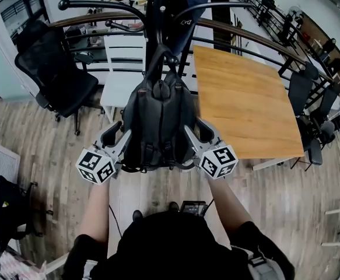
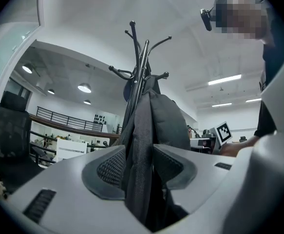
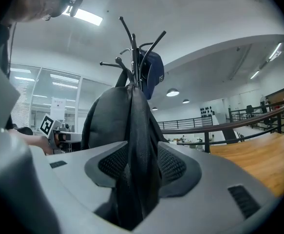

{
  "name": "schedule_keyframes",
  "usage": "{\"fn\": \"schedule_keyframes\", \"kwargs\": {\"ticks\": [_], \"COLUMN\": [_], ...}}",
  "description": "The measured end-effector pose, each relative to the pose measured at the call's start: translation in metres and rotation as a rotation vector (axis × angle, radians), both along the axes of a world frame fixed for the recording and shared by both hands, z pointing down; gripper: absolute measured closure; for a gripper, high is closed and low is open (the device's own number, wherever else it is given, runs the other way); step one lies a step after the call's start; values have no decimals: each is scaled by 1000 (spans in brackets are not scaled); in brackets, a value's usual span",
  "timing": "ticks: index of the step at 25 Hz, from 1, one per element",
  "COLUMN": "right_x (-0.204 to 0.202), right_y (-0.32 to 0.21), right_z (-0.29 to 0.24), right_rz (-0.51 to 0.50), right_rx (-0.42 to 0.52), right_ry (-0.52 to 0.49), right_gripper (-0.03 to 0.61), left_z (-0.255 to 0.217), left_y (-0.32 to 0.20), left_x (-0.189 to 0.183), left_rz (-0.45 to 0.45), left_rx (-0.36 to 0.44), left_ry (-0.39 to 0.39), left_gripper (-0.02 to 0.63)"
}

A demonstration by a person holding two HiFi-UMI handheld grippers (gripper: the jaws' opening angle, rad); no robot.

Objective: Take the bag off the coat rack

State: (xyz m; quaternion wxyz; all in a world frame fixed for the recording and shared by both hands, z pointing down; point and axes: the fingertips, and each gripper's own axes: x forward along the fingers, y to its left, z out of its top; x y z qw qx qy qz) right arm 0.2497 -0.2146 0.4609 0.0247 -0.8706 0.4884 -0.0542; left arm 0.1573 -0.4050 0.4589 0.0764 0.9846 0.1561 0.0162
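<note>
A black backpack [image 1: 158, 121] hangs from the black coat rack [image 1: 158, 16] straight in front of me. My left gripper [image 1: 122, 136] is at the bag's left side and my right gripper [image 1: 194, 133] at its right side, both pointing level. In the left gripper view a dark shoulder strap [image 2: 141, 145] runs between the left gripper [image 2: 139, 165] jaws, which stand apart. The right gripper [image 3: 134, 165] likewise has a dark strap [image 3: 137, 140] lying between its parted jaws. The bag's weight is on the rack hook.
A dark blue cap [image 3: 152, 74] hangs on the rack above the bag. A wooden table [image 1: 245, 98] stands to the right, a white chair [image 1: 123, 69] behind the rack, a black office chair [image 1: 53, 69] at the left. A curved railing [image 1: 257, 39] runs behind.
</note>
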Motion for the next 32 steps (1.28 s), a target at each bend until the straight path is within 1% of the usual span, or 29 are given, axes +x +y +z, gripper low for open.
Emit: {"fn": "schedule_keyframes", "kwargs": {"ticks": [3, 9, 13, 17, 21, 25, 28, 32], "right_x": [2, 6, 6, 5, 3, 0, -1, -4], "right_y": [-7, -11, -15, -17, -16, -16, -17, -13], "right_z": [4, 9, 7, 7, 5, 2, -1, -9], "right_rz": [-16, -9, -10, 0, 4, -8, -8, -5], "right_rx": [-19, -24, -29, -29, -16, 3, 23, 51], "right_ry": [-13, -34, -31, -36, -46, -50, -45, -53], "right_gripper": [394, 397, 423, 439, 468, 512, 520, 523], "left_z": [5, 11, 8, 8, 7, 4, 0, -8], "left_y": [4, 8, 9, 11, 13, 16, 17, 19], "left_x": [10, 19, 19, 17, 16, 13, 9, 5], "left_rz": [4, 1, 6, 5, 23, 20, 10, 10], "left_rx": [8, 10, 13, 11, 14, 30, 39, 60], "left_ry": [-29, -61, -62, -64, -75, -60, -37, -26], "left_gripper": [434, 439, 471, 487, 527, 552, 558, 563]}}
